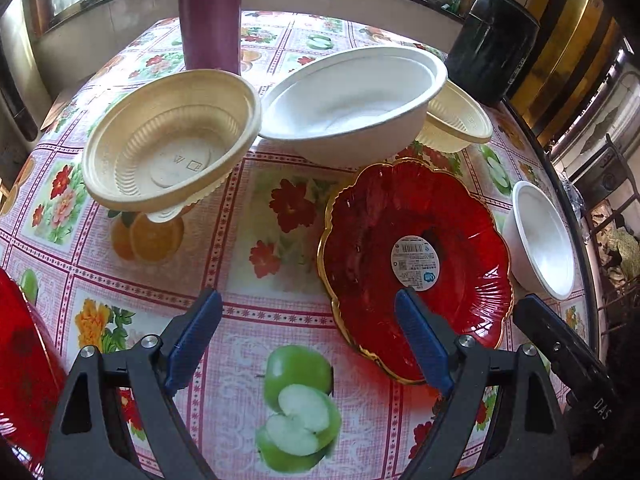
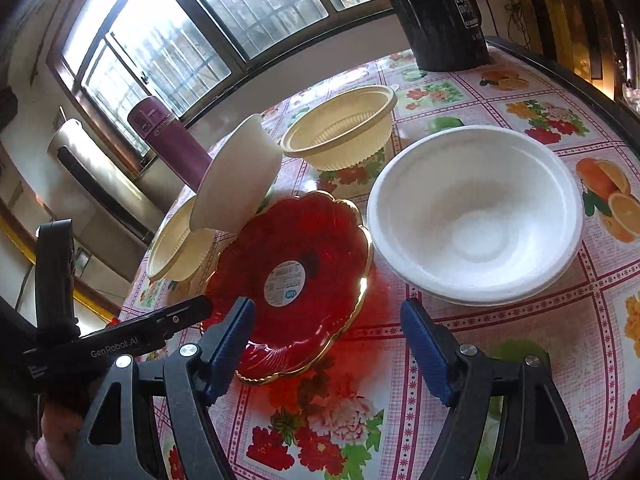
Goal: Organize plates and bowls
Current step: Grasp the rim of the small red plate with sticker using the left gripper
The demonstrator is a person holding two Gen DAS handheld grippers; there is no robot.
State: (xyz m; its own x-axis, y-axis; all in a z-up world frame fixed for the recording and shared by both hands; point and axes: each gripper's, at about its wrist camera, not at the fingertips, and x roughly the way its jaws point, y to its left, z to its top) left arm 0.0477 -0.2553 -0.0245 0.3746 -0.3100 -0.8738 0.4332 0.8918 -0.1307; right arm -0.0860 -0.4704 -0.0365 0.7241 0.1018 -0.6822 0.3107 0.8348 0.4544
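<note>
A red scalloped plate (image 1: 412,216) with a gold rim and a round sticker lies on the flowered tablecloth. My left gripper (image 1: 308,308) is open above the plate's near left rim, with its right finger (image 1: 420,340) over the plate. My right gripper (image 2: 326,308) is open too, and its left finger (image 2: 228,344) overlaps the near edge of the red plate (image 2: 320,232). Neither gripper holds anything. A large white bowl (image 1: 352,100), two cream ribbed bowls (image 1: 168,140) (image 1: 456,120) and a smaller white bowl (image 1: 540,236) stand around the plate. A second red plate (image 1: 24,360) shows at the left edge.
A purple bottle (image 1: 210,12) and a black container (image 1: 492,44) stand at the table's far side under the windows. The table's dark edge (image 1: 568,200) runs close behind the small white bowl. The right gripper's black finger (image 1: 560,352) reaches in beside the red plate.
</note>
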